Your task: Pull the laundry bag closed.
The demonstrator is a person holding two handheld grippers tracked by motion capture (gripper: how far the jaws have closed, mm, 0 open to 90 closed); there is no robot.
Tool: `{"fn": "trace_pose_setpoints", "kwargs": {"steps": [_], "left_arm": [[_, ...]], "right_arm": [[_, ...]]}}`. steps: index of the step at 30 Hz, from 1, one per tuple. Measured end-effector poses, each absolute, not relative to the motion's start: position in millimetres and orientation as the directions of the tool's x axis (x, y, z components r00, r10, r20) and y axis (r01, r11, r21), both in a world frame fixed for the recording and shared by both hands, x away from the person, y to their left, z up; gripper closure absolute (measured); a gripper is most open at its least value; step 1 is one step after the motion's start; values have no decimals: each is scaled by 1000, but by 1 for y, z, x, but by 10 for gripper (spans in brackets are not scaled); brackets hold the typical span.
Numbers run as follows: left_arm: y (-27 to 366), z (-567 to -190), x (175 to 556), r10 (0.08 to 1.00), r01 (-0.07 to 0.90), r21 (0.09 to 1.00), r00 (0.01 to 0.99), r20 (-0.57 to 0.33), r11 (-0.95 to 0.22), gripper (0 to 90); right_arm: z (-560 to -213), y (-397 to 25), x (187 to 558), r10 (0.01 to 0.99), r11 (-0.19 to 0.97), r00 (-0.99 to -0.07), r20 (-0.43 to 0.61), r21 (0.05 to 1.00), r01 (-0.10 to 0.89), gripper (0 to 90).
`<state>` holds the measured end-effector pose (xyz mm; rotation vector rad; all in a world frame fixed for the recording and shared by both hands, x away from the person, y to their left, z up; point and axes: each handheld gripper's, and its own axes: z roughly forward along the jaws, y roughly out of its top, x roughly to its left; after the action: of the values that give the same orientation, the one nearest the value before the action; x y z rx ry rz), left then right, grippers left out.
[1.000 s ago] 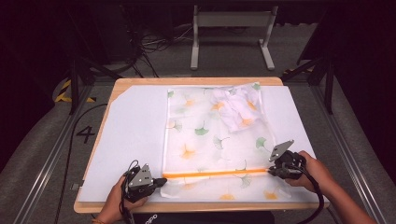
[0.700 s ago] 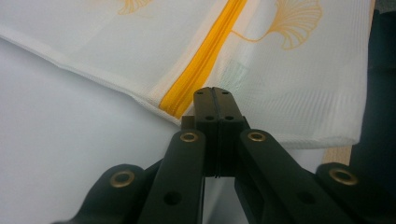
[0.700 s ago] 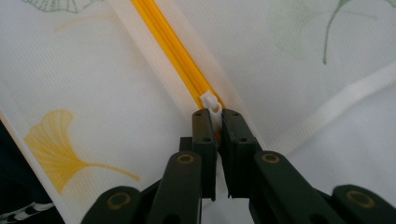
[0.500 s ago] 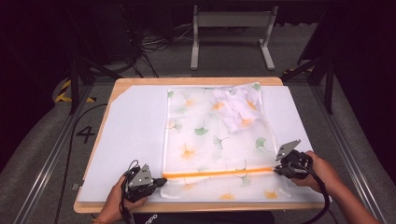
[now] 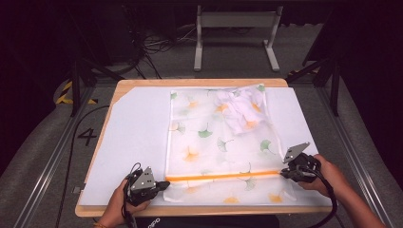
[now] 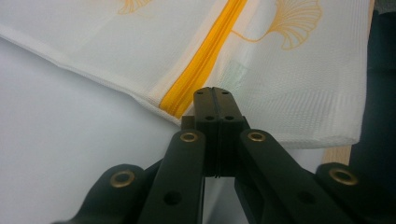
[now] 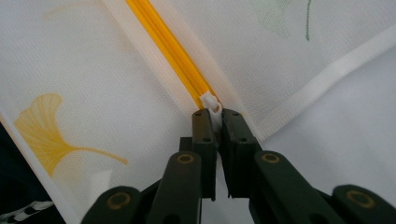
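Note:
A white mesh bag (image 5: 218, 137) printed with ginkgo leaves lies flat on the table, with white cloth (image 5: 240, 109) inside its far end. An orange zipper (image 5: 223, 176) runs across its near part. My left gripper (image 5: 161, 184) is shut on the bag's left edge (image 6: 187, 105) at the zipper's end. My right gripper (image 5: 284, 173) is shut on the white zipper pull (image 7: 212, 105) at the zipper's right end. In the right gripper view the pull sits between the jaws, which stand slightly apart around it.
A white sheet (image 5: 133, 137) covers the wooden table (image 5: 142, 85). The table's near edge (image 5: 199, 210) lies just behind both hands. A metal frame (image 5: 235, 28) and cables stand on the floor beyond the table.
My right gripper has slid to the right along the zipper with the pull, up to the bag's right edge. The left gripper has stayed put.

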<state>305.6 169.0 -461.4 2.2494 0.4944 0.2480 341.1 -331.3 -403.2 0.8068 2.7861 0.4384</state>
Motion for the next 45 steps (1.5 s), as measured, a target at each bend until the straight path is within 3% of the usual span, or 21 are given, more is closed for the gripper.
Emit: {"fn": "trace_pose_setpoints", "kwargs": {"steps": [25,45], "left_arm": [[170,-461,306,424,269,752,906,15,-602,900],[171,-459,309,433,298,750,901,-17,-591,900]], "right_arm": [[-403,-338,337,563,794,-817,-120,352,496,849],[-401,-343,329,585,746,-805,-101,457,485,833]]}}
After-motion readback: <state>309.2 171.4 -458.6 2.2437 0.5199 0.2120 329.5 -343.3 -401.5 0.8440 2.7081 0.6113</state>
